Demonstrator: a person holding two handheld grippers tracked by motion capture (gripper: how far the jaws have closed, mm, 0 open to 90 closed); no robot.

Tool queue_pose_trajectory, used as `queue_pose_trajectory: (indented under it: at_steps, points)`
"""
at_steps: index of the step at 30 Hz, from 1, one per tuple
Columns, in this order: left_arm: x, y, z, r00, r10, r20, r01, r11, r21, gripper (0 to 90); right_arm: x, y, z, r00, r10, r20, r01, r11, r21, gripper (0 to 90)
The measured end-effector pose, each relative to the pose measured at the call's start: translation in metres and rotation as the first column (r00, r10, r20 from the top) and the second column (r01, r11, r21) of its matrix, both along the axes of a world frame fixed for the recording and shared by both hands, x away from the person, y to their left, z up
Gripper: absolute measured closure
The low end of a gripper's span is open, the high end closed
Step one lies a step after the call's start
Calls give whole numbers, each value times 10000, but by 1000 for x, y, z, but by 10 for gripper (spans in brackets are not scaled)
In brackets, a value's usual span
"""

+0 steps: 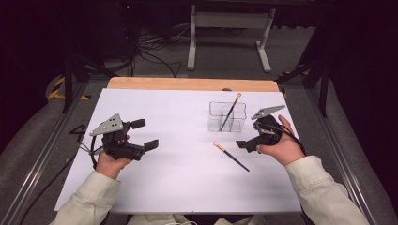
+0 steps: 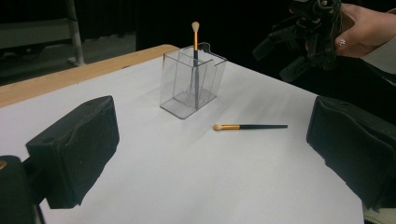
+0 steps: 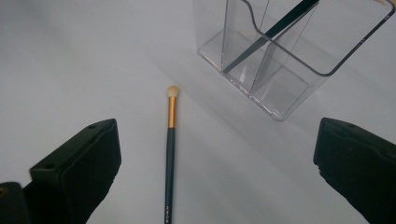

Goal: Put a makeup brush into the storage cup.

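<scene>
A clear compartmented organizer (image 1: 227,117) stands at the table's right rear, and a black-and-gold brush (image 1: 231,110) leans upright in it, tip up. A second brush (image 1: 231,156) lies flat on the white sheet just in front of it. My right gripper (image 1: 250,135) is open, low over the sheet beside the lying brush. In the right gripper view that brush (image 3: 170,154) lies between the wide jaws of the gripper (image 3: 217,154), with the organizer (image 3: 289,56) ahead. My left gripper (image 1: 143,134) is open and empty at the left. Its view looks at the organizer (image 2: 187,88) and the lying brush (image 2: 250,126).
A white sheet (image 1: 178,183) covers the table, with a wooden strip (image 1: 187,83) along the far edge. Beyond it are a white stand's legs (image 1: 230,42) and cables on the grey floor. The right hand and its gripper (image 2: 299,46) show far off in the left gripper view.
</scene>
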State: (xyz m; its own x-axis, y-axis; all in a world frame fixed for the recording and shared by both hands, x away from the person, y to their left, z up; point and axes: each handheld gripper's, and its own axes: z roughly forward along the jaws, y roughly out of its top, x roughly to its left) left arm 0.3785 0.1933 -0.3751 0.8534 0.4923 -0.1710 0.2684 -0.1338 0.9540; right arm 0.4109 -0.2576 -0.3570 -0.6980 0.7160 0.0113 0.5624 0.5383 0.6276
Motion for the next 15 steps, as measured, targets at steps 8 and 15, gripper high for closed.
queue_pose_trajectory:
  at_steps: [8,15]
  points:
    - [-1,0,0,10000,26,-58,-26,10000,-11,32,5,8,-2,9992,166,-363,-185,9984,-533,22]
    - [0,1,-2,10000,39,-55,-39,10000,10,32,9,14,-4,9979,316,-560,-368,9950,-933,23]
